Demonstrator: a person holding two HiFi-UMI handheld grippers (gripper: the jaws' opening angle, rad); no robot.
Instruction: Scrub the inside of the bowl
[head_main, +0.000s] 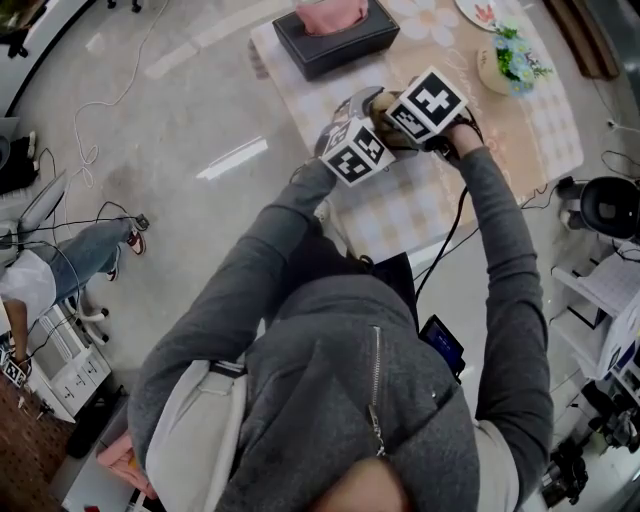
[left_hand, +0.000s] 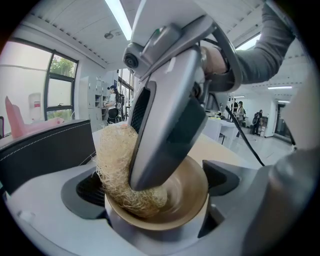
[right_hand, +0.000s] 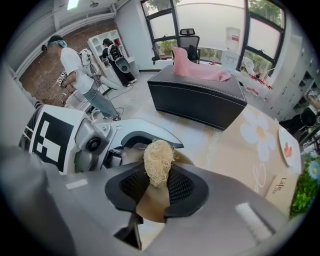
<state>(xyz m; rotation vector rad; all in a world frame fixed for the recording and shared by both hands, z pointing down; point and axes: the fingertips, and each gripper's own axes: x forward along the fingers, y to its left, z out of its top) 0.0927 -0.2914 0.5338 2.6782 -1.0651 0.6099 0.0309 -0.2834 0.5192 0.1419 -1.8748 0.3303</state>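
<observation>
A tan bowl (left_hand: 190, 200) sits between the jaws of my left gripper (left_hand: 155, 197), which is shut on it. My right gripper (right_hand: 158, 189) is shut on a pale fibrous scrubber (right_hand: 159, 161). In the left gripper view the right gripper's grey body (left_hand: 170, 120) reaches down into the bowl and presses the scrubber (left_hand: 117, 170) against the inner wall at its left side. The bowl (right_hand: 152, 202) shows tan under the right gripper's black pads. In the head view both grippers, left (head_main: 352, 152) and right (head_main: 426, 104), meet above the table and hide the bowl.
The table (head_main: 430, 205) has a checked, flowered cloth. On it stand a black tissue box (head_main: 335, 32) with pink tissue at the far side, a small flower pot (head_main: 508, 62) and a plate (head_main: 482, 12) at the far right. A person (head_main: 60, 262) sits on the floor at left.
</observation>
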